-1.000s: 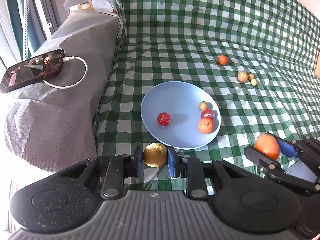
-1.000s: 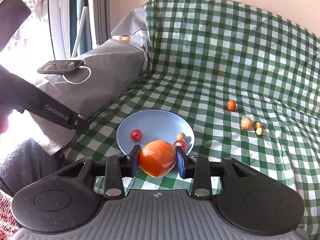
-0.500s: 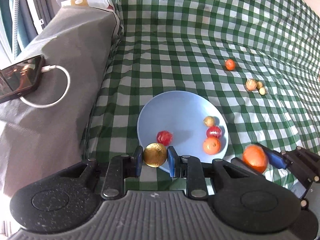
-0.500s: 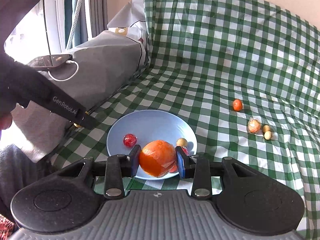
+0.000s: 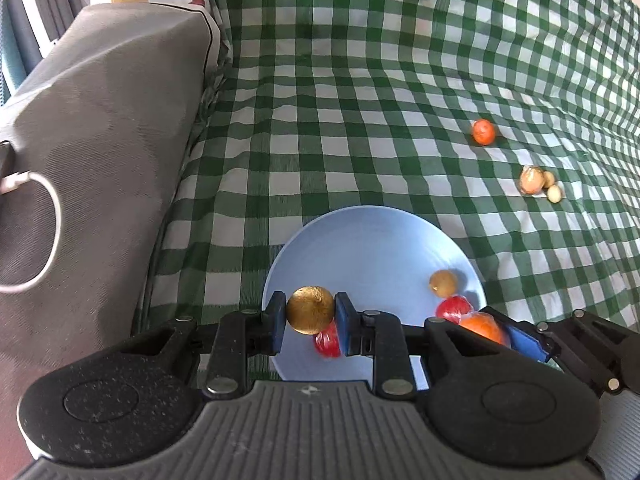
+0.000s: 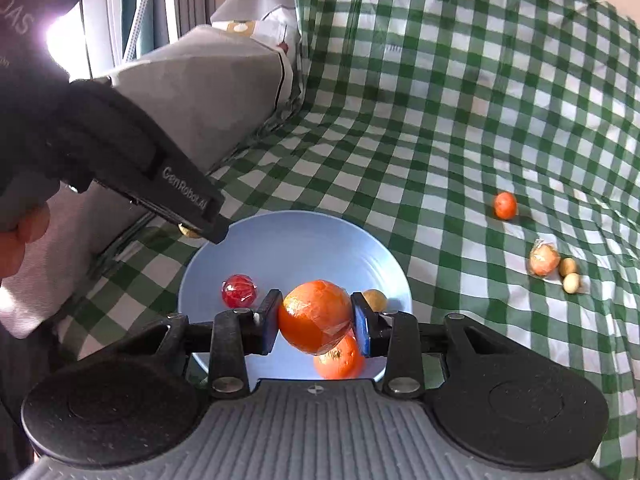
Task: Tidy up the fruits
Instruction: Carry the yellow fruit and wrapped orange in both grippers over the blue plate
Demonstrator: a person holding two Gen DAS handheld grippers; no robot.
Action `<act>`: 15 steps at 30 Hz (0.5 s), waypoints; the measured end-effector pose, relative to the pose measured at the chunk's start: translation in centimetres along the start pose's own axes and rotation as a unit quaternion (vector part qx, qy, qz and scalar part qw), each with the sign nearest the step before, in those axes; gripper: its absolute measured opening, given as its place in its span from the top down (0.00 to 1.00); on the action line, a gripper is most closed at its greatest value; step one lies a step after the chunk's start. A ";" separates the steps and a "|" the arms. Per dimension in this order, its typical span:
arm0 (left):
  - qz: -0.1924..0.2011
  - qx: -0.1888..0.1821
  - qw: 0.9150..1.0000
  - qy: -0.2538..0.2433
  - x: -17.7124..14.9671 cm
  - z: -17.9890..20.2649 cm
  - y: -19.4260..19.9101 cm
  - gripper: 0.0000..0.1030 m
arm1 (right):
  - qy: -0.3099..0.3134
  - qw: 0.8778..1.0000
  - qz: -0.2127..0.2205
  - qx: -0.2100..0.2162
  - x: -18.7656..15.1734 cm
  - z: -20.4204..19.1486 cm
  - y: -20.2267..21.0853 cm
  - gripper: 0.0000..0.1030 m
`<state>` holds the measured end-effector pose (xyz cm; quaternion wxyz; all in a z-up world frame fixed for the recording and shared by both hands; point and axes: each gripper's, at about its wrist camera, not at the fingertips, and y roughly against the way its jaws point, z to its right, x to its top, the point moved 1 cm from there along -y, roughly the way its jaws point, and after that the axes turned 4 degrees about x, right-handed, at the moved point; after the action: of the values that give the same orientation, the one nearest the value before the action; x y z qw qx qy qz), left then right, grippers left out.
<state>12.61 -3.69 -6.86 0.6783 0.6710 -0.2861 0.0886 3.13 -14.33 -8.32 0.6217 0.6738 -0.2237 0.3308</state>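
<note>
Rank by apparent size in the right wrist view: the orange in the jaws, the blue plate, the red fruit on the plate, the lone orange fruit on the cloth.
1. Blue plate.
2. Orange in the jaws, though nearness to the camera enlarges it.
3. Red fruit.
4. Lone orange fruit; it sits farther off, so its rank against the red one is unsure.
</note>
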 end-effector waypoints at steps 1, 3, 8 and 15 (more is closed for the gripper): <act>-0.001 0.000 1.000 -0.002 0.1 0.0 -0.4 0.73 | 0.001 1.000 -0.002 0.001 0.1 0.1 -0.4 0.63; -0.005 0.001 1.000 -0.004 0.3 0.0 -1.1 0.73 | 0.002 1.000 -0.008 0.003 0.1 0.2 -1.2 0.63; -0.011 0.003 1.000 -0.009 0.6 0.1 -2.7 0.73 | 0.007 1.000 -0.016 0.006 0.3 0.4 -2.6 0.63; -0.011 0.011 1.000 -0.016 1.1 0.2 -3.8 0.58 | 0.018 0.999 -0.025 0.009 0.7 0.6 -4.0 0.63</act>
<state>15.38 -4.46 -9.59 0.6673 0.6824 -0.2891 0.0735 6.54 -14.31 -10.53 0.6274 0.6789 -0.1924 0.3293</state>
